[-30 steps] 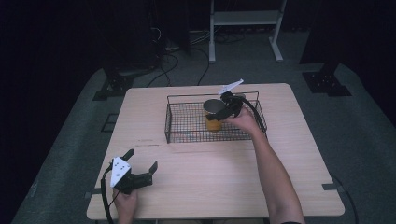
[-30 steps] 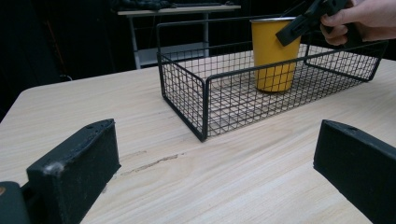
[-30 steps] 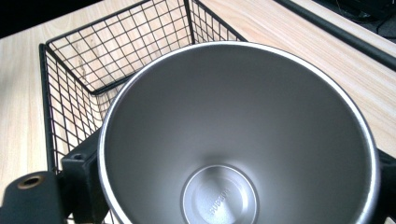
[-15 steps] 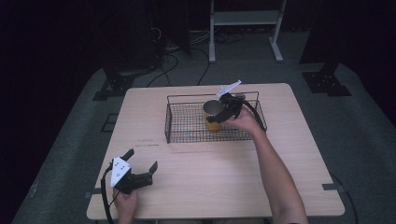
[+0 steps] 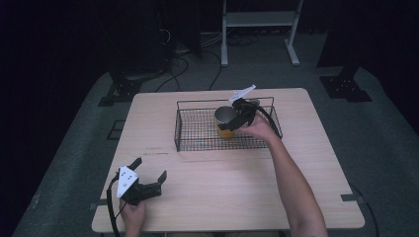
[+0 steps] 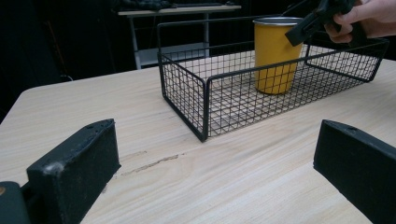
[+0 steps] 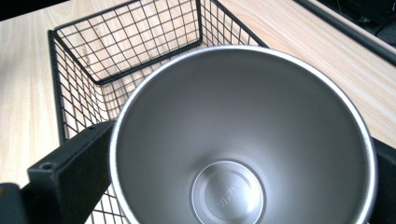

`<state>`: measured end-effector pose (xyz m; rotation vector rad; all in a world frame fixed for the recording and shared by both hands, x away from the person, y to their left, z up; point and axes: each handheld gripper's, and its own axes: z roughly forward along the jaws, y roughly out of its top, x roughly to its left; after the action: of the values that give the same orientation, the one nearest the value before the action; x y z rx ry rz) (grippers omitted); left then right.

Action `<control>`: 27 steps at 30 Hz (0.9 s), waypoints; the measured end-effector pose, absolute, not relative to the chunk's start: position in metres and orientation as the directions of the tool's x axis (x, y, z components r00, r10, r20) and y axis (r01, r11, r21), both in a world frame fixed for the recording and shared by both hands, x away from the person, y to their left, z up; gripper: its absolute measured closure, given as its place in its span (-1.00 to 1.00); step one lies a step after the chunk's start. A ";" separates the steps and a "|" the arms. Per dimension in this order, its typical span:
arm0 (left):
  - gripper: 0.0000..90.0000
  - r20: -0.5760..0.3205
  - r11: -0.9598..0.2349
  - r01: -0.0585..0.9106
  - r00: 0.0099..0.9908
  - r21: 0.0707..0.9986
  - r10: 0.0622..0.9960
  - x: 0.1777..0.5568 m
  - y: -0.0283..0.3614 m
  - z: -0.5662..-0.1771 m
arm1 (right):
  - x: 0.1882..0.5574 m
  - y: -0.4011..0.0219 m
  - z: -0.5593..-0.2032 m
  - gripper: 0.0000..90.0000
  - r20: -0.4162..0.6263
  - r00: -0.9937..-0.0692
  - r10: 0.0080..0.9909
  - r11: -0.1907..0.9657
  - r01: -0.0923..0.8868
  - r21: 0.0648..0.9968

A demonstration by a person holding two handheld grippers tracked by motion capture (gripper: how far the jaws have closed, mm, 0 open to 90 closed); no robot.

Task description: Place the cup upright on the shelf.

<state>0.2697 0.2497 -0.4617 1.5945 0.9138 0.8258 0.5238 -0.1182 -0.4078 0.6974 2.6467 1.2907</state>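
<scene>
A yellow cup [image 5: 225, 131] with a steel inside stands upright in a black wire basket [image 5: 197, 104] at the table's far middle. My right gripper [image 5: 230, 120] reaches into the basket, its jaws on either side of the cup just below the rim, shut on it. In the right gripper view the cup's bare steel inside [image 7: 243, 140] sits between the two black jaws. My left gripper [image 5: 149, 169] rests near the table's front left corner, open and holding nothing. In the left gripper view I see the cup [image 6: 275, 56] and the basket [image 6: 205, 93] ahead.
The light wood table [image 5: 237, 187] lies bare between the basket and the front edge. Apart from the cup, the basket floor [image 7: 126, 70] holds nothing. Dark floor, cables and a white rack leg frame [image 5: 257, 29] lie beyond the far edge.
</scene>
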 end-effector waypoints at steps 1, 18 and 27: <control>-1.00 0.055 -0.136 0.143 0.465 0.980 0.884 0.270 0.250 -0.462 | 0.523 -0.119 -0.407 -1.00 0.093 -0.888 0.451 0.531 0.350 0.771; -1.00 0.055 -0.136 0.143 0.464 0.980 0.884 0.270 0.250 -0.462 | 0.516 -0.126 -0.394 -1.00 0.086 -0.890 0.448 0.516 0.336 0.788; -1.00 0.056 -0.137 0.144 0.462 0.980 0.885 0.270 0.250 -0.462 | 0.513 -0.135 -0.390 -1.00 0.092 -0.885 0.457 0.492 0.338 0.802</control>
<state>0.2700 0.2499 -0.4616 1.5955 0.9175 0.8299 0.5130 -0.1347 -0.3904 0.6951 2.5969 1.3505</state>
